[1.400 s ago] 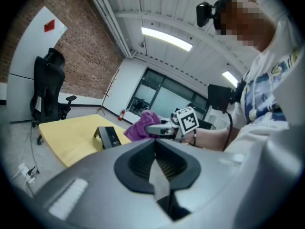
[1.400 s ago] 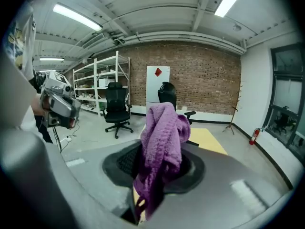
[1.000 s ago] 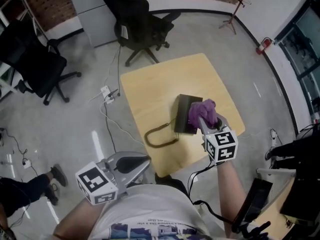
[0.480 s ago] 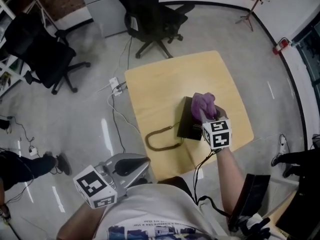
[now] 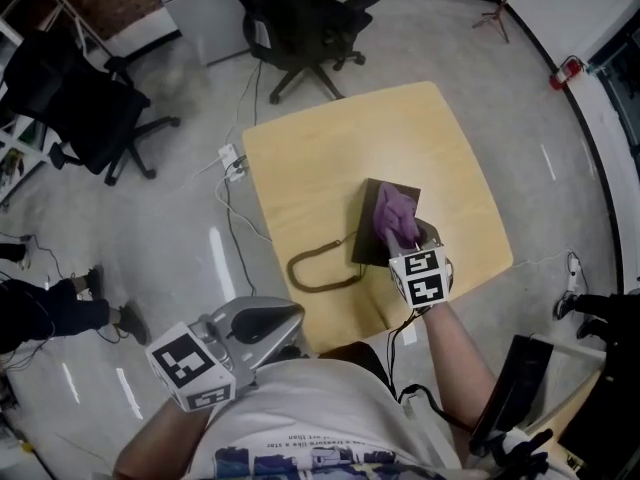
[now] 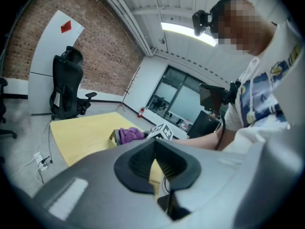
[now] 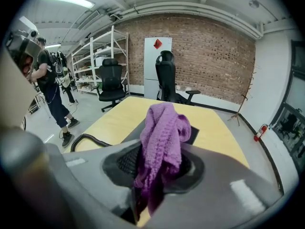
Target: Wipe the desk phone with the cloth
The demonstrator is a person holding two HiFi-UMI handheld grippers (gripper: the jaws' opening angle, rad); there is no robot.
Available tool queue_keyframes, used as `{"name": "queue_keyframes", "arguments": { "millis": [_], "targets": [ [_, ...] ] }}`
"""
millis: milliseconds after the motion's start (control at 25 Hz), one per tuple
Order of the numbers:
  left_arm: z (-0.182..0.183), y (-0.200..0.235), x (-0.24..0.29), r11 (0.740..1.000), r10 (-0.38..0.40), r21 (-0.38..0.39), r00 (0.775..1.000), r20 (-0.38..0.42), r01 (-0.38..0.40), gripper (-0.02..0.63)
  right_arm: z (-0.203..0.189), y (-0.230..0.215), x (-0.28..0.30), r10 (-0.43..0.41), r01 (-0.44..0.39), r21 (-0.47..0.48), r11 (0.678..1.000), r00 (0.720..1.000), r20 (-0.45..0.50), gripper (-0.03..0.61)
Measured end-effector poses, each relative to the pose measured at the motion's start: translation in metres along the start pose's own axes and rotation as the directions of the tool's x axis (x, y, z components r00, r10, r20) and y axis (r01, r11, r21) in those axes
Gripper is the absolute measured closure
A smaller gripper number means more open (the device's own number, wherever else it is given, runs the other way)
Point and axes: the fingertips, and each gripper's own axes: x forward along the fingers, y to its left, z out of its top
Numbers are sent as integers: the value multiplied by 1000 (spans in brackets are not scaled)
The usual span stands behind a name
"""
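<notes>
One dark desk phone (image 5: 366,236) lies flat on one square yellow wooden table (image 5: 300,158), on the right part of the table and close to the edge nearest the person. One purple knitted cloth (image 5: 393,214) is over the right side of the phone. The right gripper (image 5: 408,244) has its two jaws squeezed tight on this cloth. In the right gripper view the cloth (image 7: 162,140) sticks up in a bunch from between the jaws, and a dark corner of the phone (image 7: 194,133) shows just behind it. One dark curly cord (image 5: 316,268) makes a loop on the table just left of the phone, and one end goes up to the phone's left side. The left gripper (image 5: 288,320) is held low by the person's body, off the table and well apart from the phone. Its two jaws are pressed together at the tips, and there is nothing between them. From the left gripper view the cloth (image 6: 128,135) shows far off on the table. Two black office chairs (image 5: 300,18) stand on the grey floor (image 5: 150,228) past the table, and one white power strip (image 5: 232,162) lies on the floor by the table's left corner.
</notes>
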Motion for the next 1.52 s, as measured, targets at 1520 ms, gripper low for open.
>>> {"name": "queue_keyframes", "arguments": {
  "millis": [1520],
  "targets": [
    [7,-15,7,999,28,46,999,-19,-27,606,24,-49,3,-55,55,-3,998,998,17,468]
  ]
}}
